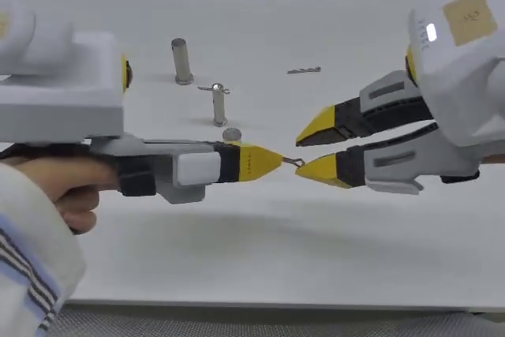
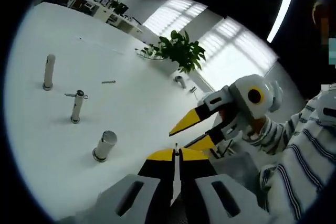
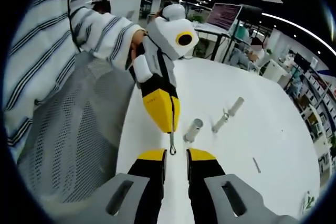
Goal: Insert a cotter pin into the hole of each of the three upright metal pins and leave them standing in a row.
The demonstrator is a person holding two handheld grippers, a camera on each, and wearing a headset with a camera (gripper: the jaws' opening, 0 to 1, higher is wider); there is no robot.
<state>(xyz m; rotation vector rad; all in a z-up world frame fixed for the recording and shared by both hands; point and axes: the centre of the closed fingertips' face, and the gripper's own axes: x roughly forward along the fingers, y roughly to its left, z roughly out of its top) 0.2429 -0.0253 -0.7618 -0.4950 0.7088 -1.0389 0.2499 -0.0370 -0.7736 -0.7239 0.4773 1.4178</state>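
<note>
You held the left gripper (image 1: 272, 162) with its jaws pressed together on a cotter pin (image 1: 293, 162). It was clamped by one end so that the other end projected forward past the yellow tips, which left it free for a second grip. You held the right gripper (image 1: 306, 150) tip to tip against it, jaws apart. The projecting end, apparently the looped one, lay in the gap between them, near the lower jaw as the head view showed it; whether it touched that jaw could not be told. This placement suited a handover or a regrip, probably to set the cotter pin at a better angle for insertion. The three metal pins stood upright in a row on the workbench (image 1: 316, 242), ahead of the left jaws and off to their left in the left gripper view. The near metal pin (image 2: 105, 145) stood closest to the left tips and carried nothing. The middle metal pin (image 2: 77, 106) had a fitted cotter pin (image 2: 73, 95) crossing it near the top. The far metal pin (image 2: 49, 71) was bare. By that evidence, one of three insertions was complete. A loose cotter pin (image 1: 304, 70) lay flat well beyond the open right jaws, presumably reserved for the last pin.
</note>
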